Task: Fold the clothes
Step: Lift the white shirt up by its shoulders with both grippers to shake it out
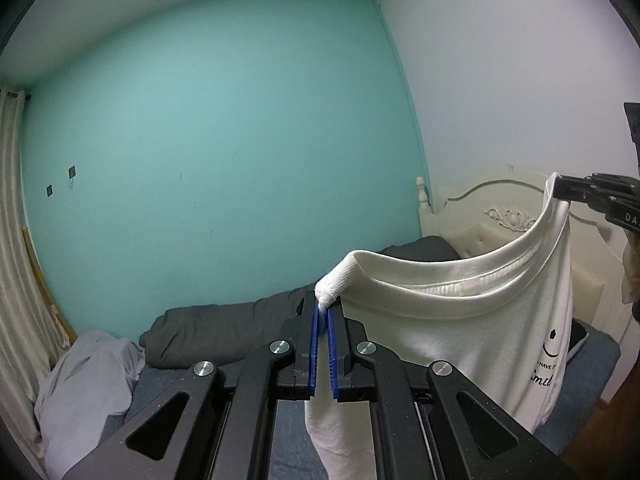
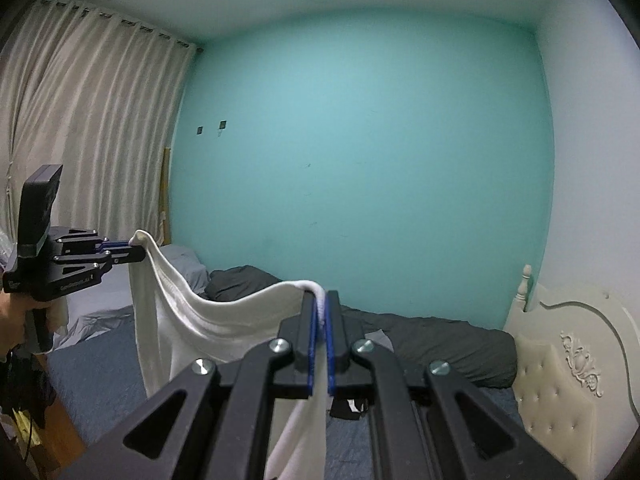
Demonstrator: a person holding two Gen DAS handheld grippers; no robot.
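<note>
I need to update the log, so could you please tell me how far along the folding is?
Done: the white shirt is picked up, off the bed. In hand: the left claw and right claw each pinch a top corner, so it hangs between them. Left: no fold is visible yet.

One white garment [image 1: 460,320], two grippers [image 1: 323,308] [image 2: 320,300]
</note>
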